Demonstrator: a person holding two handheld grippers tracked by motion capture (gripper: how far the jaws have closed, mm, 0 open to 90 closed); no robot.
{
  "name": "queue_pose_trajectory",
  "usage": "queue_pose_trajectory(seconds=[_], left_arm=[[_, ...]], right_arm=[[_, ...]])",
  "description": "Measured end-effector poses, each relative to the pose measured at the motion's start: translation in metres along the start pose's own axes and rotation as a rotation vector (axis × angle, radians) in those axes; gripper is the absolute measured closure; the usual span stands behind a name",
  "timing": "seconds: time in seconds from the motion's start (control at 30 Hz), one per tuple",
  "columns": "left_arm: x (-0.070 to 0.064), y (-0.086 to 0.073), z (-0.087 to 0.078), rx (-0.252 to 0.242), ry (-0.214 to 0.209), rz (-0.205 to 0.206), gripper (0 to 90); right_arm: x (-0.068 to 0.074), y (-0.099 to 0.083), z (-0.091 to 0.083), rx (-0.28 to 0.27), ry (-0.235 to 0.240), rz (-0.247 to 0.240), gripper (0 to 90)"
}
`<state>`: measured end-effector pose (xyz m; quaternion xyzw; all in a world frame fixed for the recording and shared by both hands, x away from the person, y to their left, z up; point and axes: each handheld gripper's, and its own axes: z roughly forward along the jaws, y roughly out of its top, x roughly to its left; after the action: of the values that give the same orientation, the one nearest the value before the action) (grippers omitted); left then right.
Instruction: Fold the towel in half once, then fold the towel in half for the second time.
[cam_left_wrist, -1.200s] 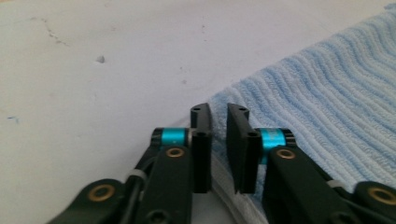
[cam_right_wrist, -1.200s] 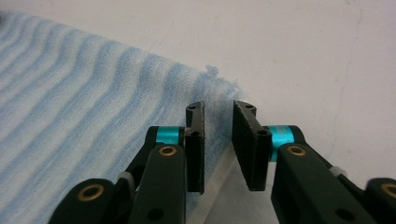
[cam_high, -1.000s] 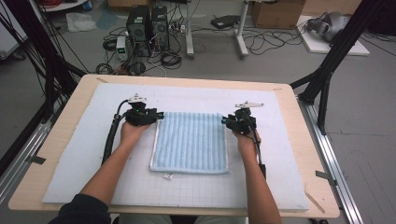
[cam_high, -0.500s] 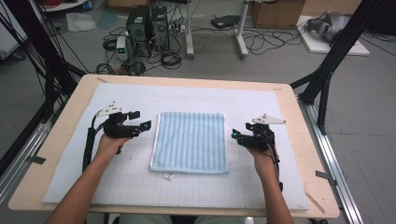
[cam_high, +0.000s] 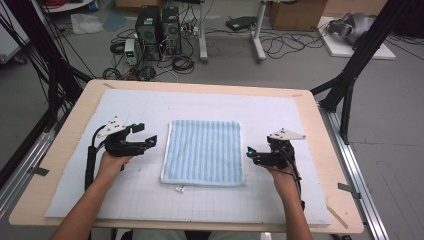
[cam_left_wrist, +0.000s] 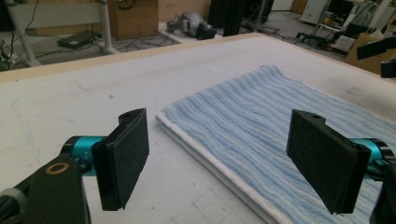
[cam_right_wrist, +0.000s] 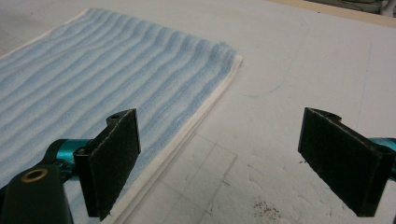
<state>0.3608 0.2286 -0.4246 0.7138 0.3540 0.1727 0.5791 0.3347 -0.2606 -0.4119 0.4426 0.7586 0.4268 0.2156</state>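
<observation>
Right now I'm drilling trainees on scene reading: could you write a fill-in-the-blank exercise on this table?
1. The folded towel has blue and ___ stripes.
2. The jaws of the left gripper stand ___.
3. The right gripper holds ___.
4. The towel lies ___ the two grippers.

Missing words: white; open; nothing; between

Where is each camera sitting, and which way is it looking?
High view: sits above the person's side, looks forward and down on the table; both forearms, hands, left tongs and right tongs show.
Left gripper view: rides on the left tongs, looks between their open jaws across the towel.
Right gripper view: rides on the right tongs, looks over the towel's edge and the white mat.
All three share the blue striped towel.
</observation>
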Motion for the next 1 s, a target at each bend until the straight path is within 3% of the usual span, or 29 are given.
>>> queue_pose_trajectory(seconds=[0.2,0.4,0.6,1.0], left_arm=[[0.0052,-0.0004,-0.001,0.002,0.015,-0.063,18.0],[0.0021,0.0019,-0.0036,-0.015,0.013,-0.042,18.0],[0.0022,0.0007,-0.0024,-0.006,0.001,-0.056,18.6],[0.0054,-0.0003,0.0062,0.021,0.035,-0.074,18.8]], right_arm=[[-0.0038,-0.0007,0.0052,0.01,0.006,0.009,11.7],[-0.001,-0.0001,0.0055,0.005,0.01,0.007,11.5],[-0.0015,0.0005,0.0044,-0.01,0.014,0.017,11.4],[0.0003,0.0005,0.0039,-0.007,0.022,0.019,11.4]])
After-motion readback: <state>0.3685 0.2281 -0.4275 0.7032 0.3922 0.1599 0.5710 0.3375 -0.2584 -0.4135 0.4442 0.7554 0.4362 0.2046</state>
